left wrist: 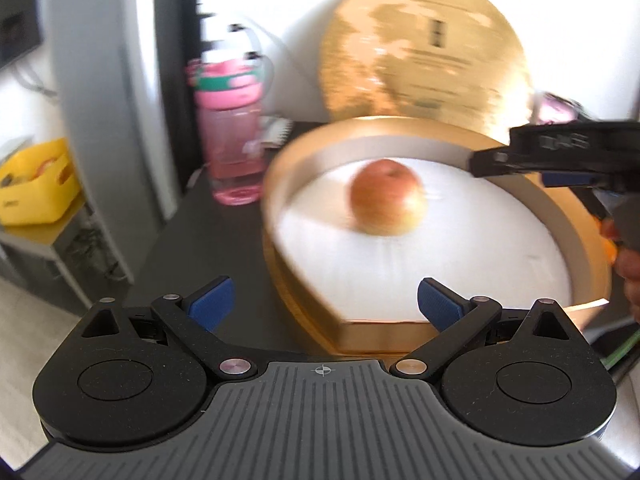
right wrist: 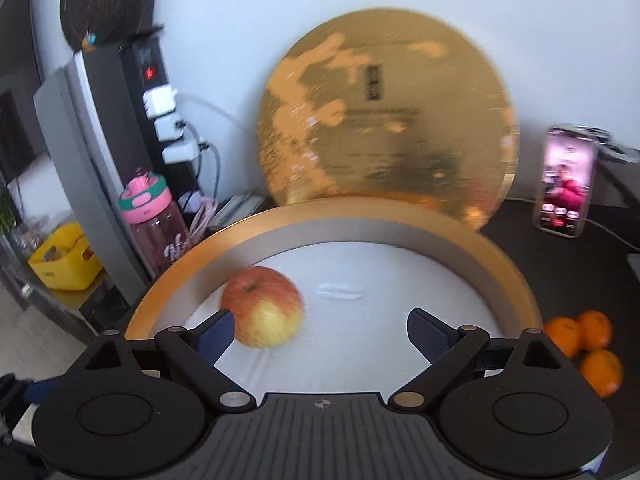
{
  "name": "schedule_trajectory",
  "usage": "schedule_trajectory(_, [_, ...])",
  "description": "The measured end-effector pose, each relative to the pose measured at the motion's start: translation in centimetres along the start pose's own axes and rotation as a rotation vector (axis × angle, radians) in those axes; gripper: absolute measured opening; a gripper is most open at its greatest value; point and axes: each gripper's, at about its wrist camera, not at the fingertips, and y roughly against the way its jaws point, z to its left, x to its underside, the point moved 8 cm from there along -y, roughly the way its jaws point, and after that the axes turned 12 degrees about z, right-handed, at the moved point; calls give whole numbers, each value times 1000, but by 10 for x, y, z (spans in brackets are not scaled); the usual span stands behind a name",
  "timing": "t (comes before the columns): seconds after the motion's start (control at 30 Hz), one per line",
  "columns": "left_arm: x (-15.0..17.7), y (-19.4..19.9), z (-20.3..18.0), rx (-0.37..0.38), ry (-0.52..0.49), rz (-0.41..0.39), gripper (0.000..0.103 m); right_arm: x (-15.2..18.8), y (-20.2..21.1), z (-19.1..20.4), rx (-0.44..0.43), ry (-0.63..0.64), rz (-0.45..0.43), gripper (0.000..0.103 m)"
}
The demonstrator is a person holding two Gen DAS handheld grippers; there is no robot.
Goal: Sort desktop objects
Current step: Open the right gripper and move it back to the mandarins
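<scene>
- Gold box (right wrist: 516, 280): open on the dark desk, its lid (right wrist: 384, 120) propped against the wall behind.
- Apple (right wrist: 262, 306): lies inside, near the left wall.
- My right claw (right wrist: 320, 332) and left claw (left wrist: 324, 304): both spread, empty.
- Next, I judge: fetch the oranges (right wrist: 588, 344) beside the box's right wall, seen only from the right wrist.

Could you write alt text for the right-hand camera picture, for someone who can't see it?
An apple lies in a gold-rimmed box lined white, just beyond the open right gripper. Its gold lid leans on the wall; three oranges sit to the right.
</scene>
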Motion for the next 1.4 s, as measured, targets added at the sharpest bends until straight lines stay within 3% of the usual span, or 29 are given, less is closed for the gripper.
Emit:
schedule_trajectory(0.2, [-2,-3,-55,72,-129,11,101,39,50,-80,157,-108,-86,94])
schedule_trajectory(0.33, [-3,-9,-88,118,-196,30,101,63,61,-120,237,-180,-98,93])
schedule_trajectory(0.47, [0,-12,-108,123,-220,49,100,80,50,-141,286,-204,-76,77])
schedule_trajectory(0.57, [1,-15,-113,118,-223,61,100,84,35,-148,294,-200,-49,70])
schedule_trajectory(0.8, [-1,-19,-113,128,-198,95,102,84,15,-164,309,-190,-32,70])
schedule_trajectory(0.9, [-5,-18,-113,118,-205,79,97,79,7,-177,327,-205,-38,70])
schedule_trajectory(1.4, [-4,-14,-132,194,-286,39,98,60,-37,-220,330,-282,-36,67])
